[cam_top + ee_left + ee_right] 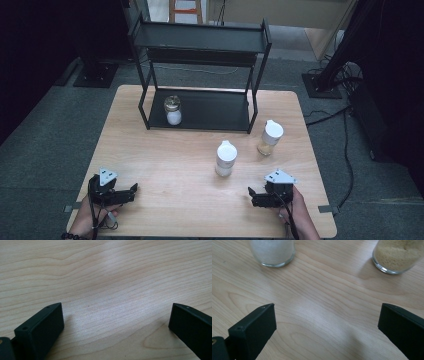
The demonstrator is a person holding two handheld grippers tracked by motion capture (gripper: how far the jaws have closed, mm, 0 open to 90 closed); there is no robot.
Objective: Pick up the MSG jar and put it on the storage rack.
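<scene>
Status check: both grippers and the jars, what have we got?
Left gripper open, empty, low over the table. Right gripper open, empty. Two white-capped jars loose on the table, one jar on rack shelf. Nothing blocking.

We look along the left gripper (116, 320) at the pale wood worktop (107, 277), its grain running across. Our two black fingers (41, 327) rise from the bottom corners, spread wide apart, with bare wood between them. Each finger casts a soft shadow on the worktop.
</scene>
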